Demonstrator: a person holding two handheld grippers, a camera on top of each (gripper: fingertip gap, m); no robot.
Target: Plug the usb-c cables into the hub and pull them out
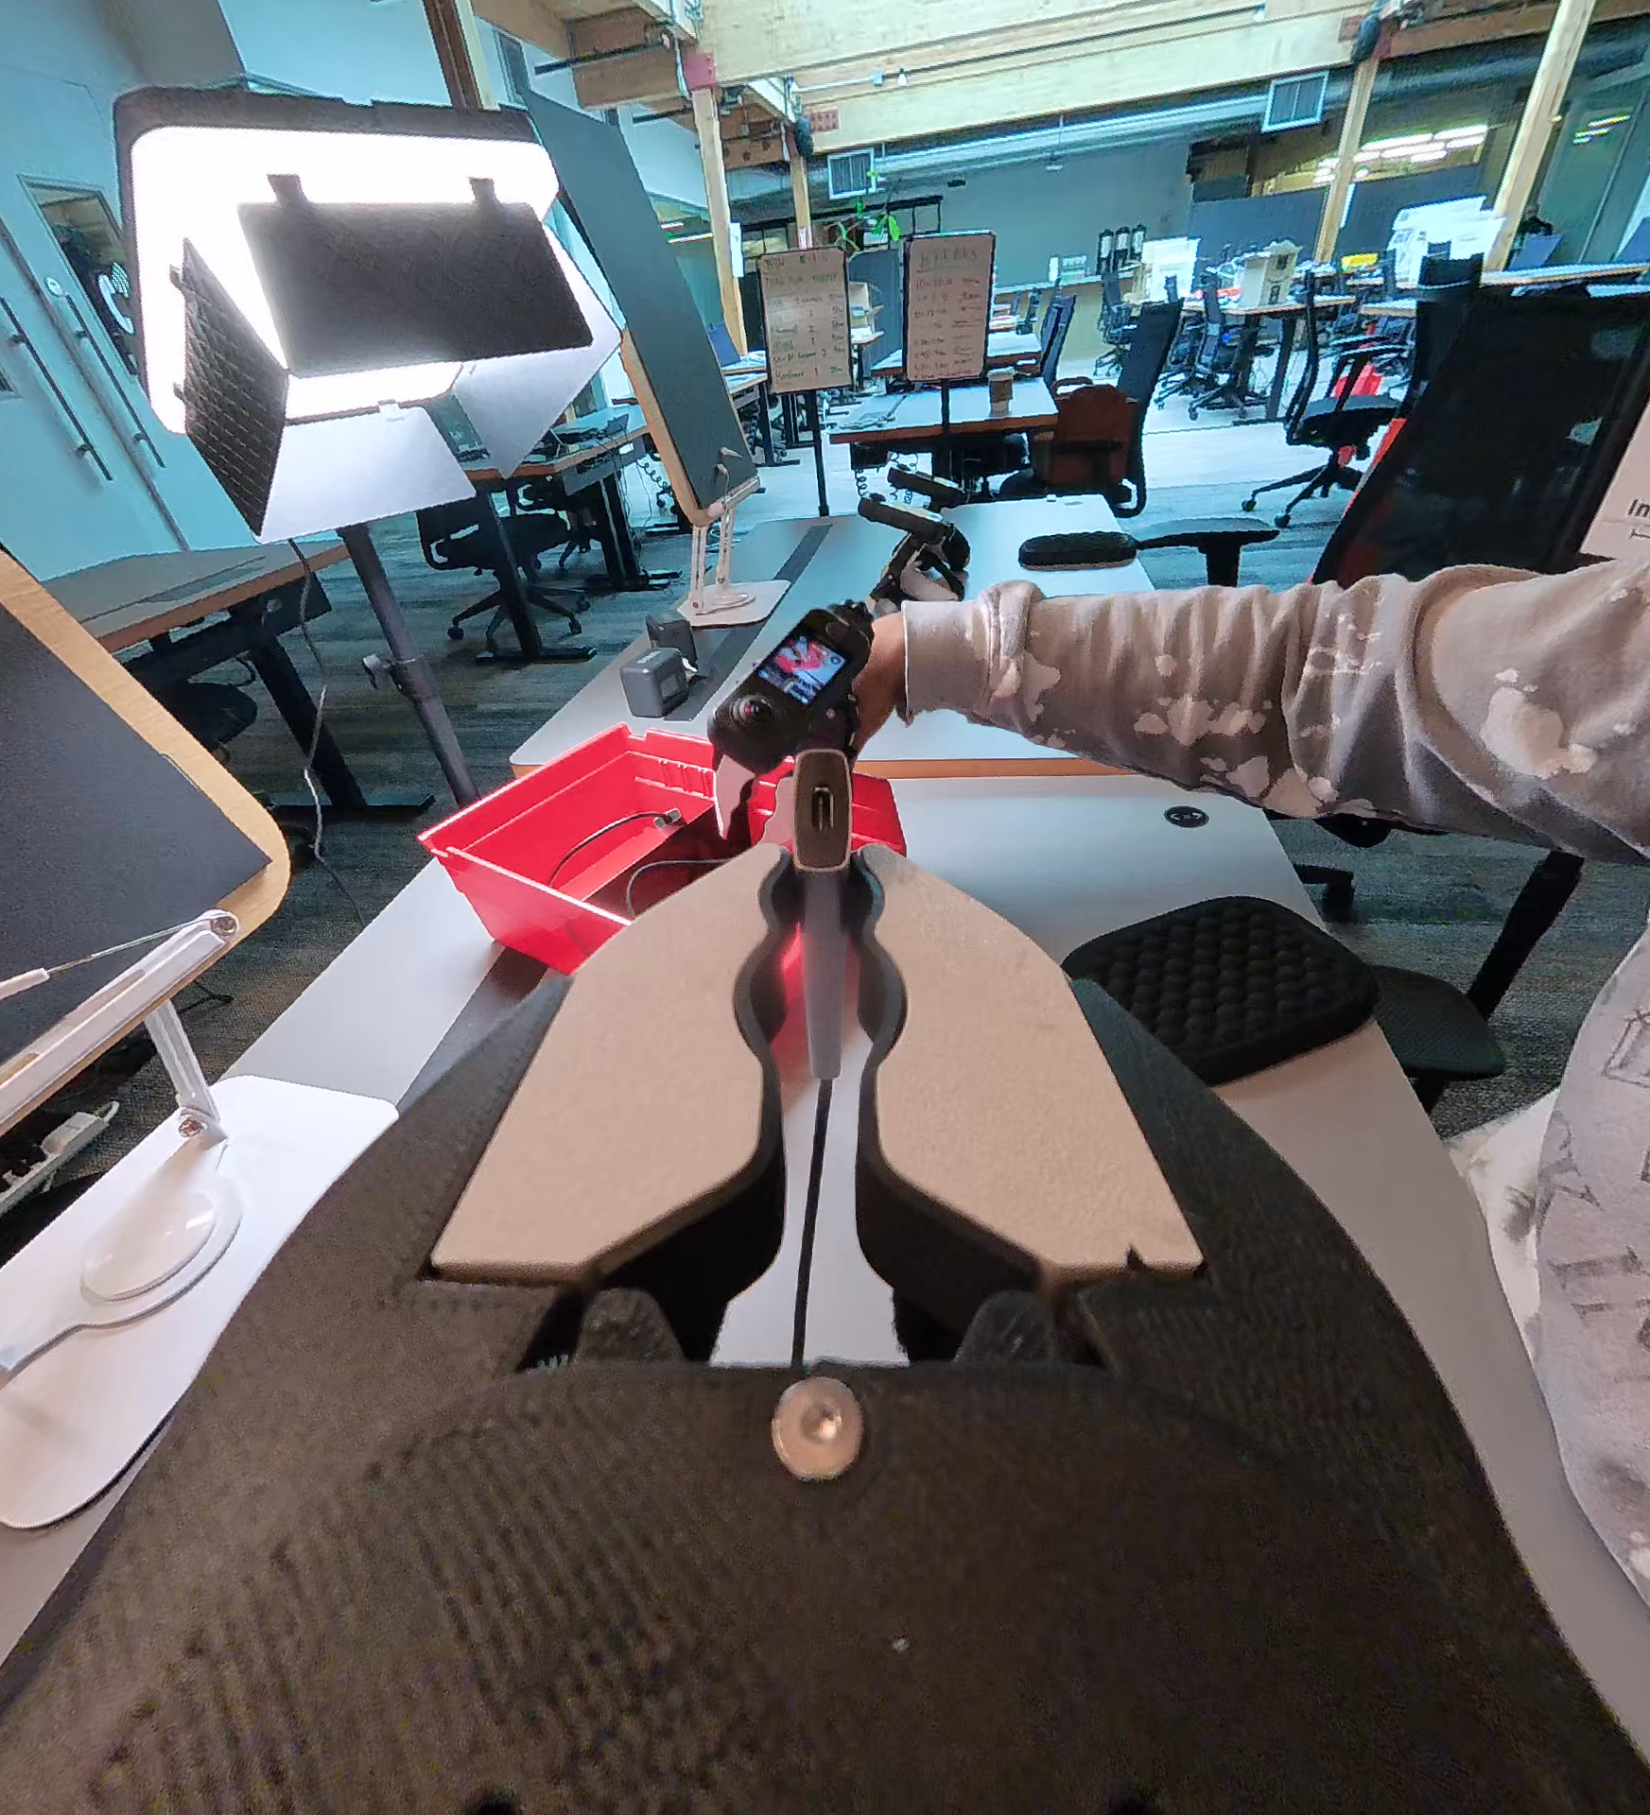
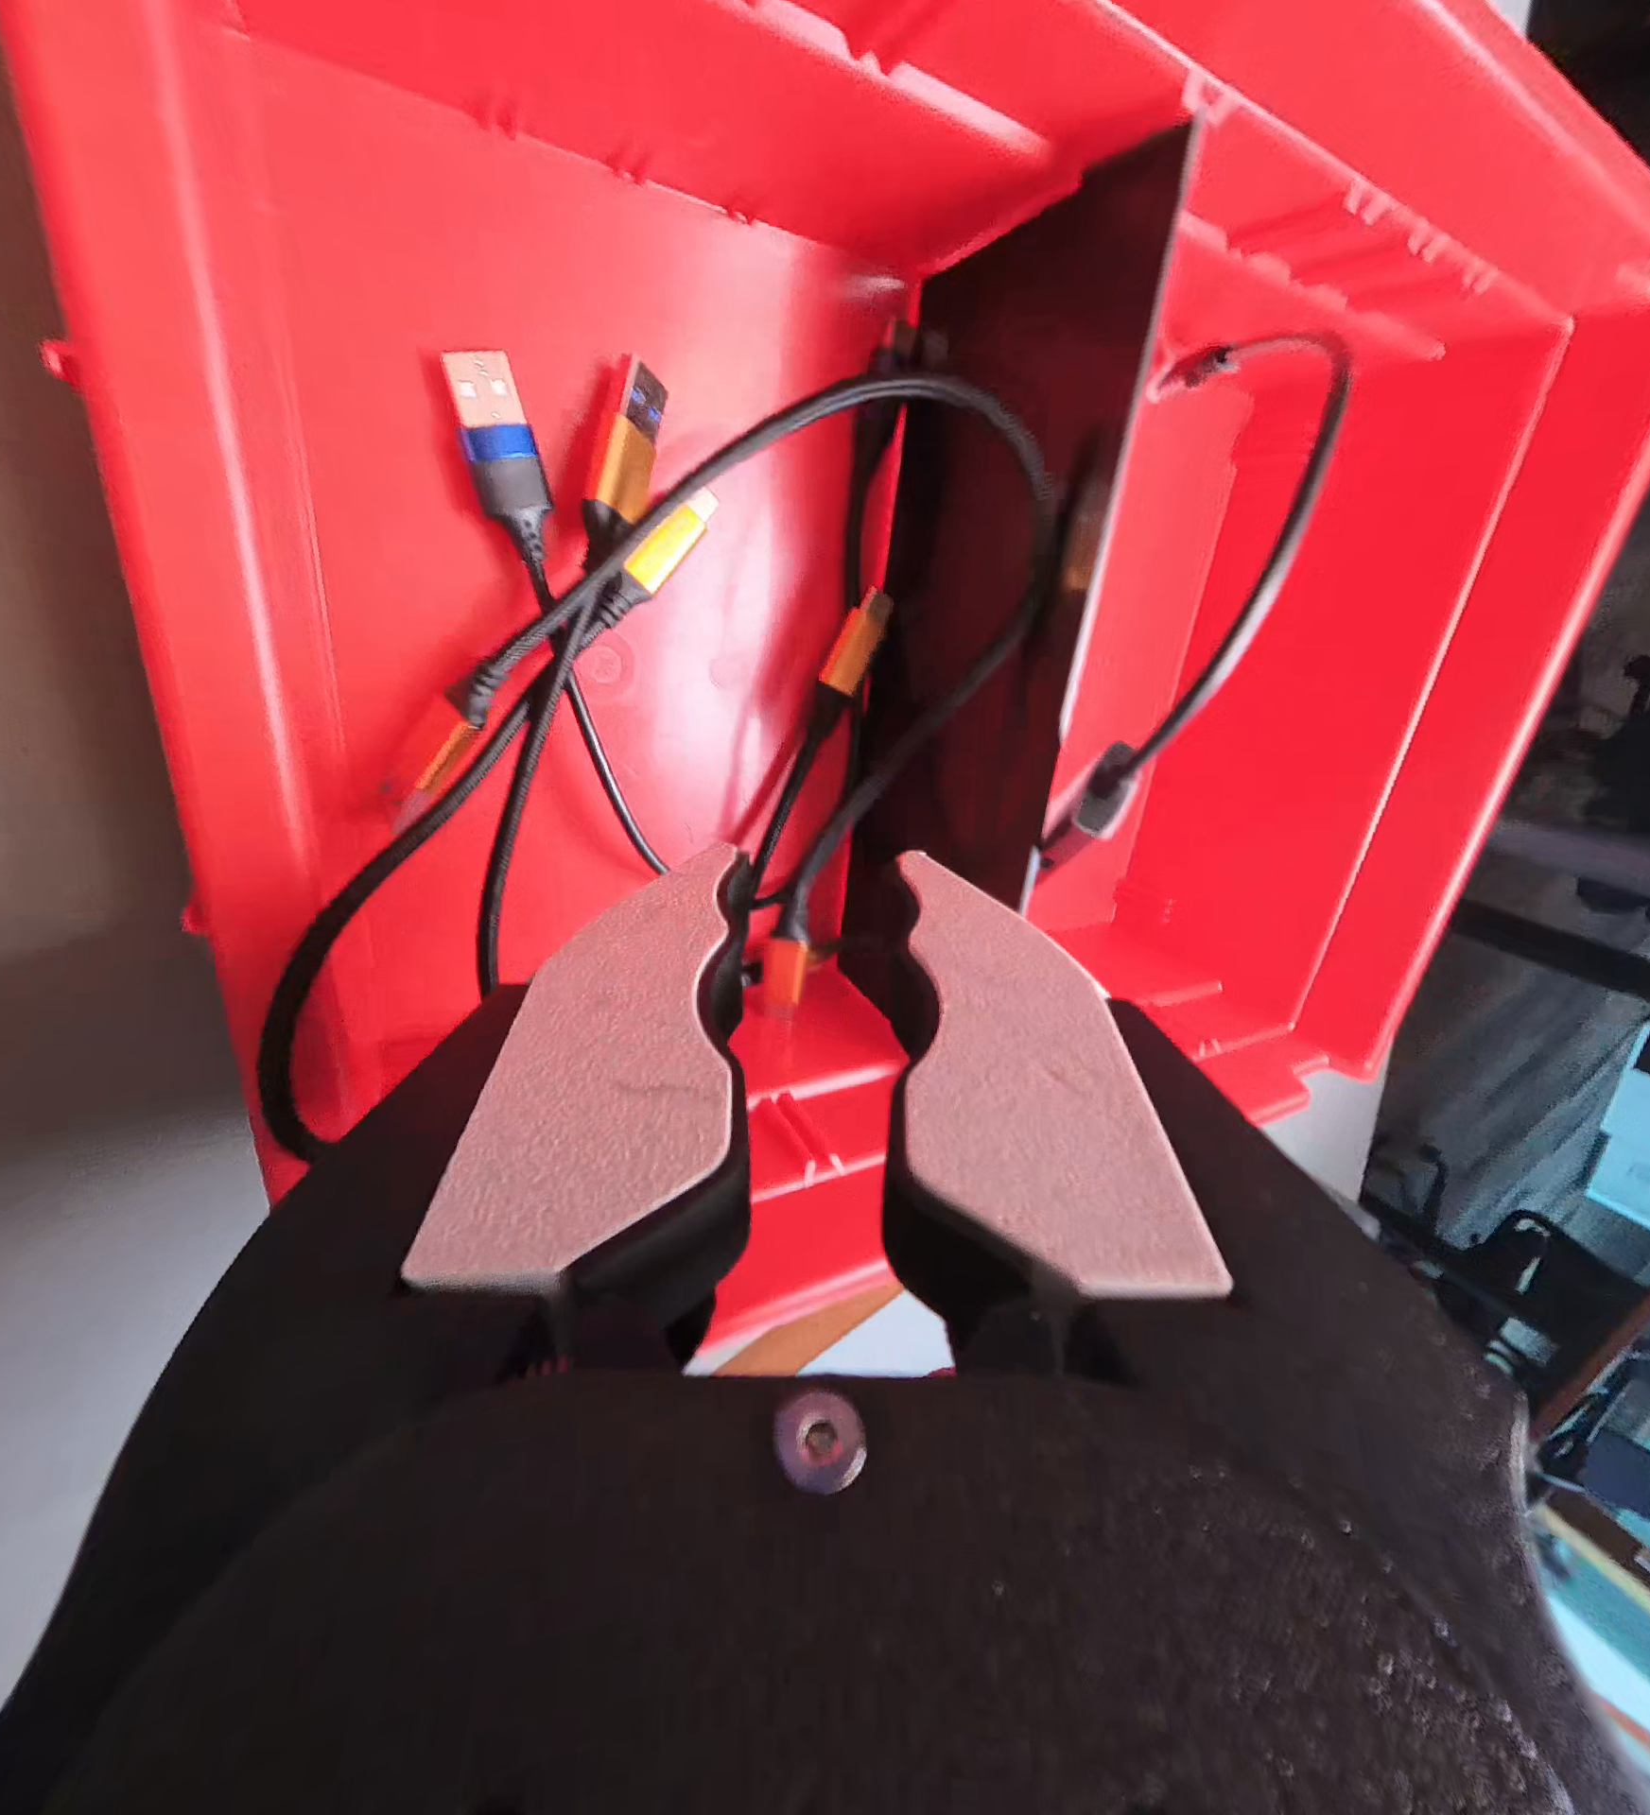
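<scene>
Ahead of the left hand-held gripper (image 1: 819,864), with tan pads on black textured housing, sits a bright red plastic bin (image 1: 546,854) on a pale grey bench (image 1: 1076,854). Black braided cables (image 2: 899,412) inside carry orange (image 2: 855,643), gold (image 2: 665,548) and blue-banded (image 2: 496,442) plugs. The sleeve (image 1: 1292,678) is mottled grey-white.

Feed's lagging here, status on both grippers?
Left gripper shut on hub. Right gripper open over red bin, orange plug between fingers. Cables tangled.
</scene>
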